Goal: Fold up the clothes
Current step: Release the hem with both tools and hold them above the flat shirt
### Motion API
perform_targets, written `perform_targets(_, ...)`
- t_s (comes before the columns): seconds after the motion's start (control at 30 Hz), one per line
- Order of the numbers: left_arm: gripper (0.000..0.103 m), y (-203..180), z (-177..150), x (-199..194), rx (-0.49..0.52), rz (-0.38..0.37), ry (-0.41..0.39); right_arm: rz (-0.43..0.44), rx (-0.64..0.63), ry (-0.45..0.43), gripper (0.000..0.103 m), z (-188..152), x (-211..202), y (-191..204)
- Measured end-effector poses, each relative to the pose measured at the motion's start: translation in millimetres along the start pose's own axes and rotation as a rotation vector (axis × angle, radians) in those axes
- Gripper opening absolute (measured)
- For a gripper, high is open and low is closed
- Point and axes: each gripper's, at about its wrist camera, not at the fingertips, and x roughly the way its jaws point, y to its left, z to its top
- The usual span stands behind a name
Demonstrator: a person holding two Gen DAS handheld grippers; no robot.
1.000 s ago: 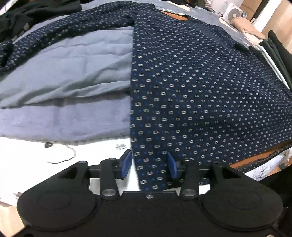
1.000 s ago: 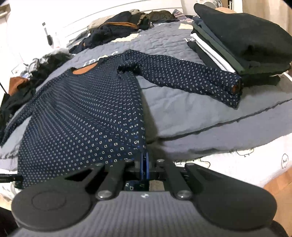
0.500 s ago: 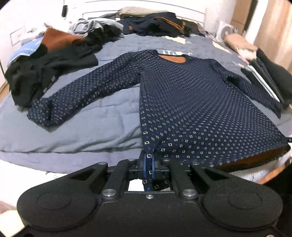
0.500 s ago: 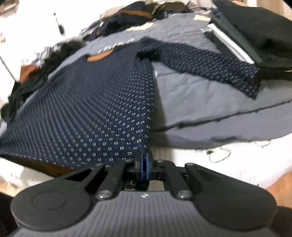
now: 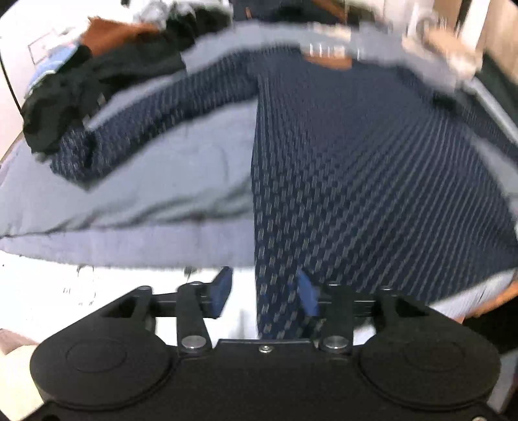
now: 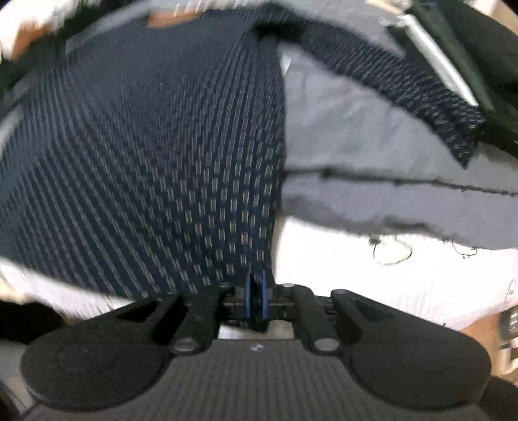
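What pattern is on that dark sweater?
Navy sweater with small pale squares; clearest in the right wrist view.

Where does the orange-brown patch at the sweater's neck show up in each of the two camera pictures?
Left wrist view: neck patch at top, right of centre, above the sweater.
Right wrist view: neck patch at top left, blurred.
Shared landmark: the grey blanket beneath the sweater.

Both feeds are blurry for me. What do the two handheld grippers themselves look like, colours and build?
The left gripper has a smooth matte black body with two round raised discs, black linkage arms on silver pivot bolts, and blue fingers. The right gripper has the same build, but its centre panel looks grey and ribbed. No cables, sleeves or hands show.
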Motion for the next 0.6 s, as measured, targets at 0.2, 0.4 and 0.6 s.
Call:
perform_targets(0.2,0.049,-18,18,-14,-0.044,-0.086,-0.214,0.122,0.121,-0.189,0.008,21,-30,-9)
perform_targets(0.4,0.052,-44,45,13,-0.101,-0.141,-0.294,0.233,0.164,-0.291,0.034,61,-12,1)
perform_targets(0.6,0.057,-57,68,45,-0.152,-0.175,-0.341,0.272,0.118,-0.322,0.043,99,10,25)
